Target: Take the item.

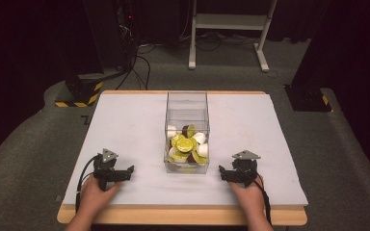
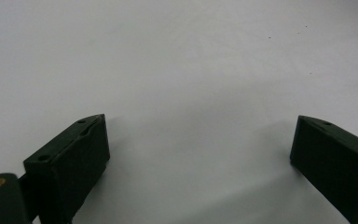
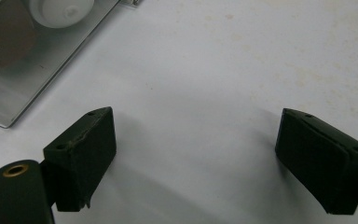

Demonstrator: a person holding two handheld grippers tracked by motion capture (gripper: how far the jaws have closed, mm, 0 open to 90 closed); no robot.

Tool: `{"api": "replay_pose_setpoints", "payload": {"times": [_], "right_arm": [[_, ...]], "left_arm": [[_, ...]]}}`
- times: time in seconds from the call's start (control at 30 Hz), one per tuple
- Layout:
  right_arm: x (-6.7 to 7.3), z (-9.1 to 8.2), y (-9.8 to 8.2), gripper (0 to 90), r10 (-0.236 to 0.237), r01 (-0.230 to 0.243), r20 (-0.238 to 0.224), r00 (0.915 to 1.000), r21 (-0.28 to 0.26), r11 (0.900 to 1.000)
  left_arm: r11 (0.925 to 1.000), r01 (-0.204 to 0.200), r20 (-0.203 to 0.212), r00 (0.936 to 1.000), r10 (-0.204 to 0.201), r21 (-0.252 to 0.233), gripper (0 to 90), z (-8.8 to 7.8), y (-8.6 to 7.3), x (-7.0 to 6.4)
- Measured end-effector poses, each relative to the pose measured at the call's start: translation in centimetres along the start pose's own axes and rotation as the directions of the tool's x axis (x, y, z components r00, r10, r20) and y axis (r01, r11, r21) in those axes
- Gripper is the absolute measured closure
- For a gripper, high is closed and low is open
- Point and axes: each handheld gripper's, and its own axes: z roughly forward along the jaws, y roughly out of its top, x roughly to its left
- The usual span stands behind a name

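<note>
The clear plastic box (image 1: 187, 126) of small lidded cups (image 1: 185, 144) stands mid-bench (image 1: 125, 125) between the left tool (image 1: 120, 174) and right tool (image 1: 231, 174), both gaping empty; the cups look light, smooth and crushable; pinch one gently across its rim.

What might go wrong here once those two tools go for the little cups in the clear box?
The clear box is tall and narrow, so a hand-held gripper reaching in from above may knock its wall and slide or tip it. The small cups lie heaped and tilted, so open jaws might catch two at once or pinch a rim and drop it.
</note>
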Motion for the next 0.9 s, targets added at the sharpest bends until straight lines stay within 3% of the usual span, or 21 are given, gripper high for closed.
{"api": "replay_pose_setpoints", "payload": {"times": [0.9], "right_arm": [[0.06, -0.79, 0.13, 9.7, -0.013, 0.012, -0.027, 0.9996, -0.038, 0.999]], "left_arm": [[1.0, -0.002, 0.0, 1.0, 0.002, 0.001, 4.9, -0.01, 0.0, 0.01]]}}
